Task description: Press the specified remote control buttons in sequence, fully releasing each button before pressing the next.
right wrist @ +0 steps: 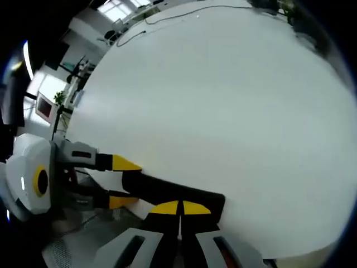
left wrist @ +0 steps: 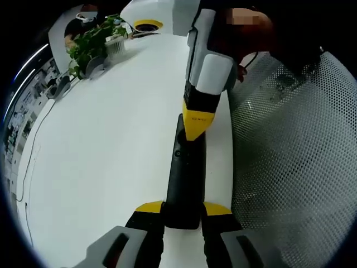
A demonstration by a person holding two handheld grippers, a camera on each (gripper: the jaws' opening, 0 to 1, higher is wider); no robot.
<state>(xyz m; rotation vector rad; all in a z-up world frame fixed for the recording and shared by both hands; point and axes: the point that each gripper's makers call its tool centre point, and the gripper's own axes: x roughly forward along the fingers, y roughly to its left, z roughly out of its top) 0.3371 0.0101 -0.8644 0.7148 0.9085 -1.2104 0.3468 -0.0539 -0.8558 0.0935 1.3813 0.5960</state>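
Note:
A long black remote (left wrist: 187, 173) lies on the white table (left wrist: 100, 151) near its edge. My left gripper (left wrist: 184, 209) is shut on the remote's near end, one yellow fingertip on each side. My right gripper (left wrist: 198, 125) comes down from above with its yellow tips together, touching the remote's upper part. In the right gripper view, the right gripper (right wrist: 179, 208) is shut with its tips resting on the remote (right wrist: 162, 190). There the left gripper (right wrist: 124, 182) clamps the remote's far end from the left.
A mesh chair back (left wrist: 295, 156) stands just past the table edge beside the remote. A potted plant (left wrist: 92, 42) and a white device with a yellow ring (left wrist: 148, 25) sit at the far end. A thin cable (right wrist: 167, 14) runs along the far side.

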